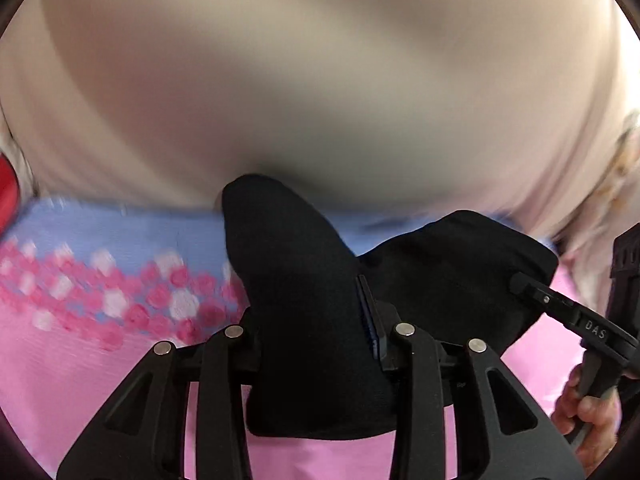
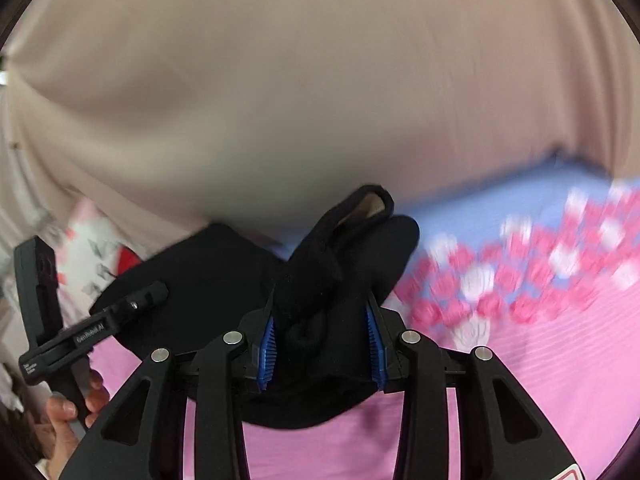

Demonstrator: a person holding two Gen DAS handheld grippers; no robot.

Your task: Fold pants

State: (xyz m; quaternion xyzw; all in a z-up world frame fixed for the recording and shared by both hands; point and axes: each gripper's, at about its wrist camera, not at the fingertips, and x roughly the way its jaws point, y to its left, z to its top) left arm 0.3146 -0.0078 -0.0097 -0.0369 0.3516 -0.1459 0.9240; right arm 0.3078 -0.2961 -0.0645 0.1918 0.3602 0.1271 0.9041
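At the left, the left gripper [image 1: 320, 320] is clamped on a thick bunch of the black pants [image 1: 288, 264]; the fabric fills the gap between its jaws and rises past them in a rounded hump, so the grip looks firm. The rest of the garment sags to the right across the pink sheet [image 1: 112, 392], whose far part carries a blue band with pink and white dots. The cloth hangs slack between the two holds, which suggests the person has lifted one edge at two spots to carry it over as a fold.

To the right, the right gripper [image 2: 322, 338] is partly closed on another rolled bunch of the pants; its blue pads [image 2: 267, 354] press the fabric from both sides. A hem or waistband opening shows pale lining at the far tip. Beyond both tools is a blurred beige garment [image 2: 320, 80], probably the person's own.
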